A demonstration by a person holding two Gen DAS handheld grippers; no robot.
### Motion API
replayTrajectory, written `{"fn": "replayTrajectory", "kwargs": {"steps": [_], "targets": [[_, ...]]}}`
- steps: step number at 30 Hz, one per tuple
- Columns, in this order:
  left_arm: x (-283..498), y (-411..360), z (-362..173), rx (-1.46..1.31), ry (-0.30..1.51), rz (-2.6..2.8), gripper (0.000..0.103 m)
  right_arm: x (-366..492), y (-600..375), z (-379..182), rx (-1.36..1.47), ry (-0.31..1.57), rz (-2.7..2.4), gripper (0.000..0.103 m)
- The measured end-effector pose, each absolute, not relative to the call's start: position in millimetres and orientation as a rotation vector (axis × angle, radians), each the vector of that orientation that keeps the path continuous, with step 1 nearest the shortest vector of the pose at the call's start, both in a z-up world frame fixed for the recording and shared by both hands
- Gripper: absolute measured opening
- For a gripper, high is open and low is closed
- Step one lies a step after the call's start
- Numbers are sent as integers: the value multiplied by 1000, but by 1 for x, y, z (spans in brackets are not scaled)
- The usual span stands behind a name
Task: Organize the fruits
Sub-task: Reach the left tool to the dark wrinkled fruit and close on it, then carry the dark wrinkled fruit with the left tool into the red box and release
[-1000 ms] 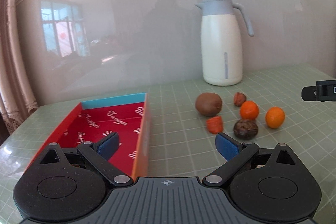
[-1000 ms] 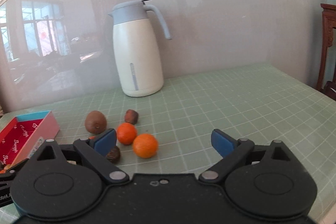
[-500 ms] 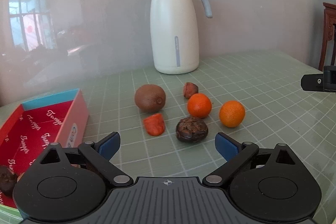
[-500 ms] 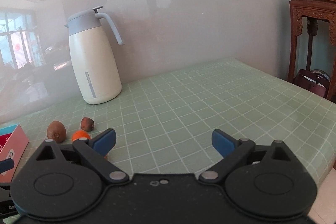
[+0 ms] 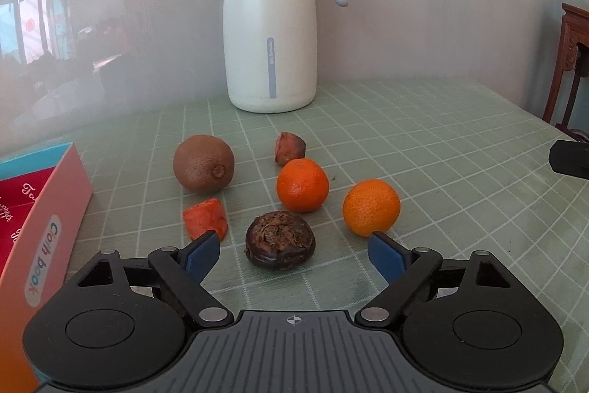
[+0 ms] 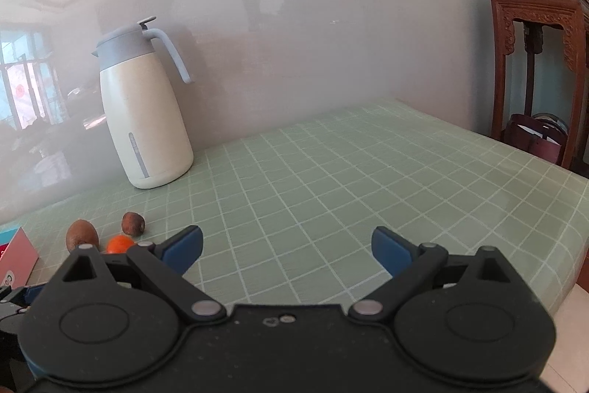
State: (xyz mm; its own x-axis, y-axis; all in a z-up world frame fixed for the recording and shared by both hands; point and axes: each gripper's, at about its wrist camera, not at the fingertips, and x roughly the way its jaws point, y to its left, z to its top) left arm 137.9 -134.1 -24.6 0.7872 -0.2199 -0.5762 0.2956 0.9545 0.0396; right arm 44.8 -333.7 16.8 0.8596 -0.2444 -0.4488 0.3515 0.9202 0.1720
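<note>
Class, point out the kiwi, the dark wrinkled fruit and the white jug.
kiwi [image 5: 203, 163], left wrist view, middle of its brown skin.
dark wrinkled fruit [image 5: 279, 239], left wrist view, its top.
white jug [image 5: 270, 35], left wrist view, its body.

Left gripper [image 5: 294, 255]: black linkage arms, blue pads, silver pivot screws, ribbed grey housing. Right gripper [image 6: 287, 245]: same, smooth black housing.

Fruit cluster [image 5: 279, 194] is packed tight, box [image 5: 51, 227] walls off the left, jug [image 5: 271, 24] blocks the back, but the mat [image 6: 368, 179] on the right is wide open.
</note>
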Motion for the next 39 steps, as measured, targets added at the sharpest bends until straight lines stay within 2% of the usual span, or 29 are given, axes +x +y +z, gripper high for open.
{"fn": "replayTrajectory", "kwargs": {"steps": [3, 7, 12, 14, 19, 39], "targets": [[141, -137, -27, 125, 609, -277, 86, 47, -336, 16, 256, 438, -318, 99], [146, -138, -31, 115, 627, -280, 73, 47, -337, 16, 264, 439, -316, 99], [149, -134, -33, 89, 637, -272, 66, 47, -337, 17, 272, 437, -310, 99], [149, -132, -32, 81, 634, -265, 56, 47, -337, 17, 279, 438, -303, 99], [149, -128, -32, 60, 629, -252, 45, 47, -335, 18, 277, 435, -290, 99], [132, -111, -24, 52, 577, -205, 44, 46, -333, 18, 275, 435, -283, 99]]}}
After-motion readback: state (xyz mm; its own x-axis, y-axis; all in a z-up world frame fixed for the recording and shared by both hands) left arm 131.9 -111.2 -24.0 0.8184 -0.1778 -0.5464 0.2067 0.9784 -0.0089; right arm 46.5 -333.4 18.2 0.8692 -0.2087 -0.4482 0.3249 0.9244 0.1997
